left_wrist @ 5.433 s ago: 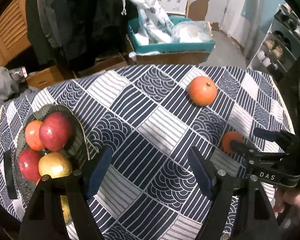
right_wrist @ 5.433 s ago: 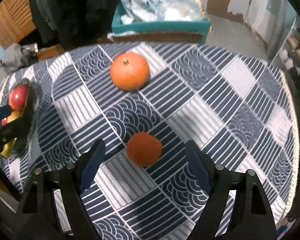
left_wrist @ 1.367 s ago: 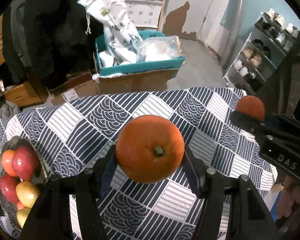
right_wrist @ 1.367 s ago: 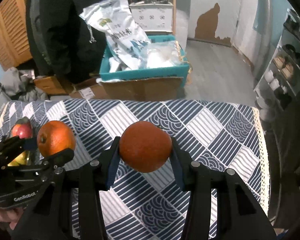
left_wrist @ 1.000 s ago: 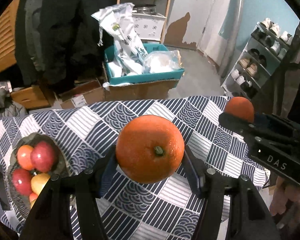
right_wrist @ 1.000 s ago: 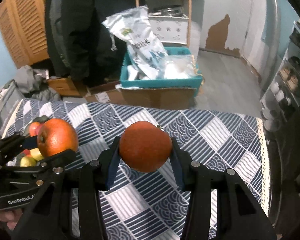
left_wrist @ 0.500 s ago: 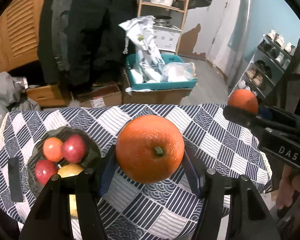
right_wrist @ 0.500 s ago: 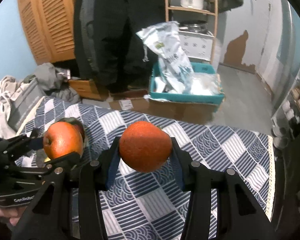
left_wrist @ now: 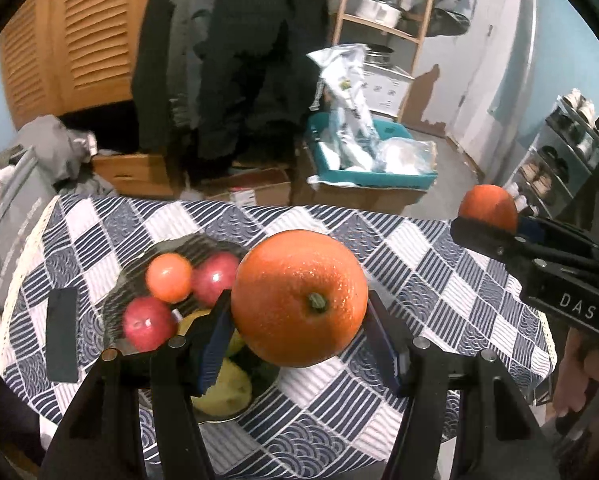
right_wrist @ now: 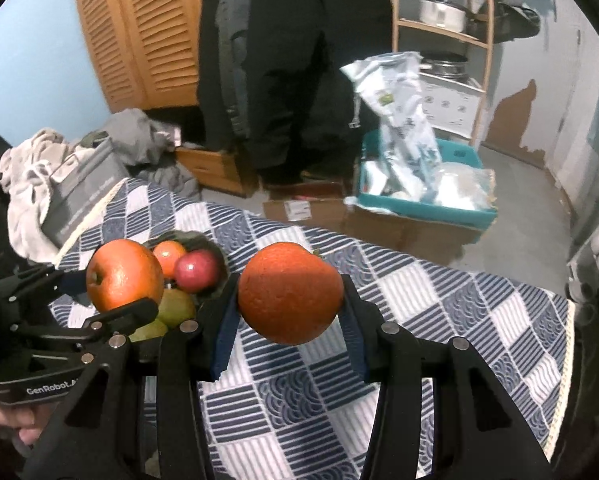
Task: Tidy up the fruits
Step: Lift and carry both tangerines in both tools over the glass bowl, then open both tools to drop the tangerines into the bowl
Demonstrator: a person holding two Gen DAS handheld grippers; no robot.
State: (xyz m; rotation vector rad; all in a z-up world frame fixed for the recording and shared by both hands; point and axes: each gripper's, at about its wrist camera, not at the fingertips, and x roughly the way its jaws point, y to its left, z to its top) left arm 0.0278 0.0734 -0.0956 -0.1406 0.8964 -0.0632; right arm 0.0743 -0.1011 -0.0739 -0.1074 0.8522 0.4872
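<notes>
My left gripper (left_wrist: 299,332) is shut on a large orange (left_wrist: 299,298) with its stem end facing the camera, held in the air just right of the dark fruit bowl (left_wrist: 139,276). The bowl holds two red apples (left_wrist: 149,322), a small orange fruit (left_wrist: 168,277) and yellow-green fruit (left_wrist: 223,384). My right gripper (right_wrist: 289,332) is shut on a smaller, darker orange (right_wrist: 290,298), also above the table. From the right wrist view the left gripper (right_wrist: 111,300) and its large orange (right_wrist: 124,275) hang beside the bowl (right_wrist: 215,252). The smaller orange (left_wrist: 488,207) shows at the right of the left wrist view.
A blue-and-white patterned tablecloth (left_wrist: 439,280) covers the table. A flat black object (left_wrist: 62,334) lies left of the bowl. Beyond the far edge stand cardboard boxes, a teal bin (right_wrist: 423,204) with plastic bags, a wooden shelf, hanging dark clothes and a grey clothes pile (right_wrist: 79,164).
Both grippers, each still shut on its orange, have travelled left across the table and risen a little. The bowl now lies close beneath the left gripper; more of the room's left side shows.
</notes>
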